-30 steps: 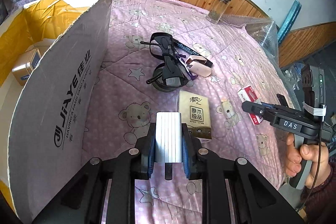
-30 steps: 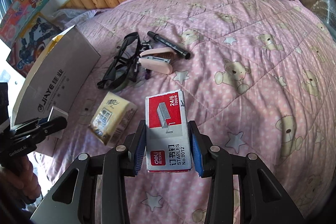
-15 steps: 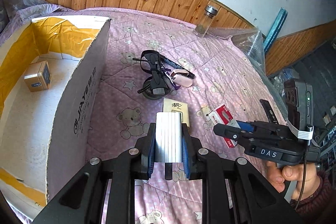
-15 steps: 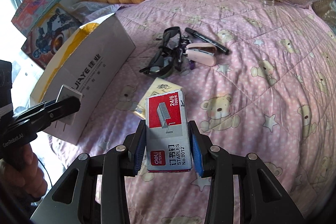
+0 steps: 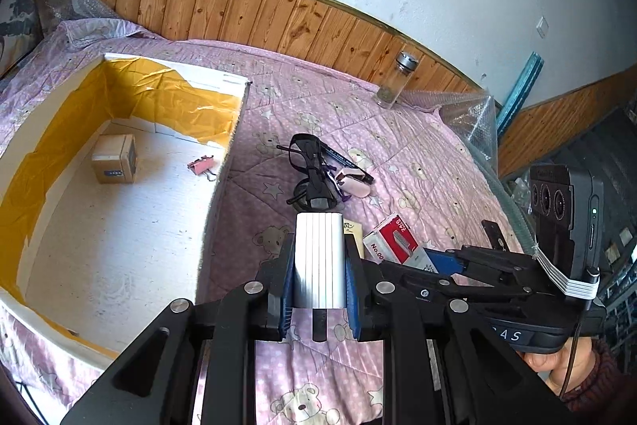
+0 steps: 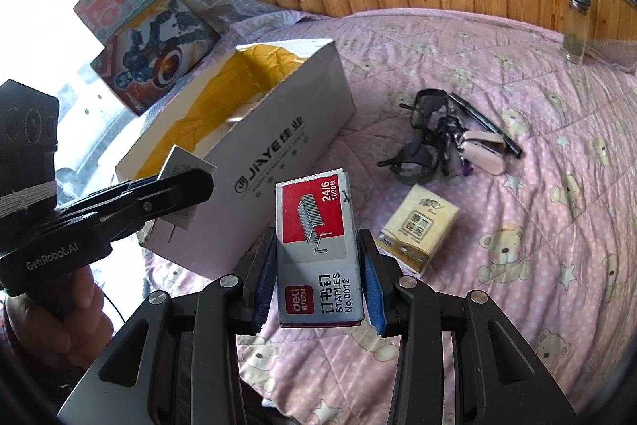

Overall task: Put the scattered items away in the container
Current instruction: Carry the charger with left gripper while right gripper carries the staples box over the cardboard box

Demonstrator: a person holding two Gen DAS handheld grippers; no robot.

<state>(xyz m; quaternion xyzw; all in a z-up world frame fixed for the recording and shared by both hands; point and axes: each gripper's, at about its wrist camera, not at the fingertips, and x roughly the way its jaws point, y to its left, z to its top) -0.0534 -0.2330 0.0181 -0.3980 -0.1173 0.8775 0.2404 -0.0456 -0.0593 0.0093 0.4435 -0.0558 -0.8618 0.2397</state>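
Left wrist view: left gripper (image 5: 318, 265) clamped on a white ribbed charger (image 5: 318, 259), jaws narrowed to its width, plug prong hanging below btwn the pads. Cardboard box (image 5: 223, 162) sits ahead-left of the tool, near wall just beside the left finger. Inside: small tan box (image 5: 114, 164) w/ a blue strip toward the far end, pink binder clip (image 5: 202, 166) close to the near wall; rest of the floor bare, yellow liner torn along the walls. To the right, the right gripper (image 5: 434, 259) crosses in low, closed on the staples box (image 5: 392, 239). Straight ahead on the pink quilt (image 5: 418, 162): black glasses (image 5: 308, 166), marker (image 5: 344, 160), pink stapler (image 5: 354, 186), all bunched and touching.

Right wrist view: right gripper's pads pinch the staples box on its long sides, box upright, label facing cam. Cardboard box is ahead-left; left gripper w/ charger hovers at its near corner, further left. Tissue pack (image 6: 418, 226) lies just ahead-right of the fingers; glasses pile beyond it. Glass jar (image 6: 577, 26) far right, by the wood panelling.

Risks, as I judge them: both tools look headed for the same box opening, so fingers could knock together and jar one item loose. Charger looks smooth & glossy, may slip if the hold eases early. Coming in too low could catch the box wall and shove the box along the soft quilt.
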